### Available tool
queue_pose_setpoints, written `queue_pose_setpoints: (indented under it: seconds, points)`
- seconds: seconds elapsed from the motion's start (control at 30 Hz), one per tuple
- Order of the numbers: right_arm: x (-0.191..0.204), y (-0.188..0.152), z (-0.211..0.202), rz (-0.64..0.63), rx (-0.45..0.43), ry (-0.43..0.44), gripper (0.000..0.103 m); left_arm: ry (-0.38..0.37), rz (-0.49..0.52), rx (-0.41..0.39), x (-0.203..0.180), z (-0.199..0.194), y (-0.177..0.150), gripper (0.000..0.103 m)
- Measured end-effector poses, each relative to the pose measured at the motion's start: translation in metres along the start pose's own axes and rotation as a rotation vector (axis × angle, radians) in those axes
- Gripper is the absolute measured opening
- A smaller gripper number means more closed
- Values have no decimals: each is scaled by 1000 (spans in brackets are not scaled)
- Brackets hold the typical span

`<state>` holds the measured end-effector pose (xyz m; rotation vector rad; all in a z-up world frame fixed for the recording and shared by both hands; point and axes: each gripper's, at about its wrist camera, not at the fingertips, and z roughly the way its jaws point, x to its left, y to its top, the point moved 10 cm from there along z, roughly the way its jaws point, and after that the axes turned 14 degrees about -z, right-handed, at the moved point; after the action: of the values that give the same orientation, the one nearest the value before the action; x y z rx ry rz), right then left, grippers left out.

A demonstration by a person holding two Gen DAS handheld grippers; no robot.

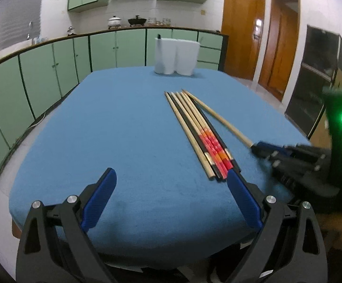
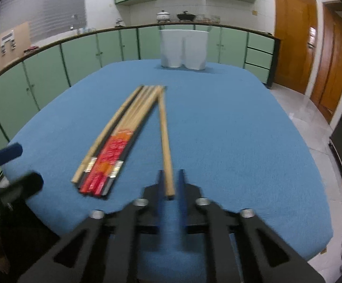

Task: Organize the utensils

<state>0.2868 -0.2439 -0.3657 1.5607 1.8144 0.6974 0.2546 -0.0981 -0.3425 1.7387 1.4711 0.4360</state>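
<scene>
Right gripper [image 2: 170, 184] jaws clamp one chopstick [image 2: 165, 141] beside the bundle [image 2: 114, 141]; left gripper [image 1: 171, 198] jaws gape near the bundle

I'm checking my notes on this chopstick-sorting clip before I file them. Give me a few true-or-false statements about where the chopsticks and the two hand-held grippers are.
1. The right hand-held gripper grips the near end of a plain wooden chopstick. True.
2. The left hand-held gripper is clamped on the bundle of chopsticks. False: its jaws stand wide open and hold nothing.
3. The bundle lies on the blue tablecloth. True.
4. The gripped chopstick lies parallel to the bundle. False: it splays away at the near end, meeting the bundle only at the far tips.
5. The white holder stands at the table's near edge. False: it stands at the far edge.
</scene>
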Motion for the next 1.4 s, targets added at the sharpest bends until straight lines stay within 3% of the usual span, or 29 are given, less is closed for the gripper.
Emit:
queue_pose_setpoints:
  seconds: [0.3, 0.6, 0.8, 0.97, 1.17, 1.4]
  points:
    - [-31, -9, -1, 77, 11, -6, 8, 96, 60, 55, 0, 29, -16, 92]
    - [-33, -9, 0, 91, 7, 7, 9, 147, 43, 22, 8, 31, -8, 90]
    - [-34, -9, 0, 92, 6, 6, 9, 127, 22, 25, 10, 33, -8, 90]
    - [-32, -8, 1, 80, 5, -1, 9, 80, 38, 12, -1, 35, -6, 68]
    - [-28, -8, 1, 60, 4, -21, 8, 89, -2, -11, 0, 42, 3, 8]
    - [-39, -12, -3, 100, 13, -100, 7, 172, -125, -35, 36, 36, 12, 6]
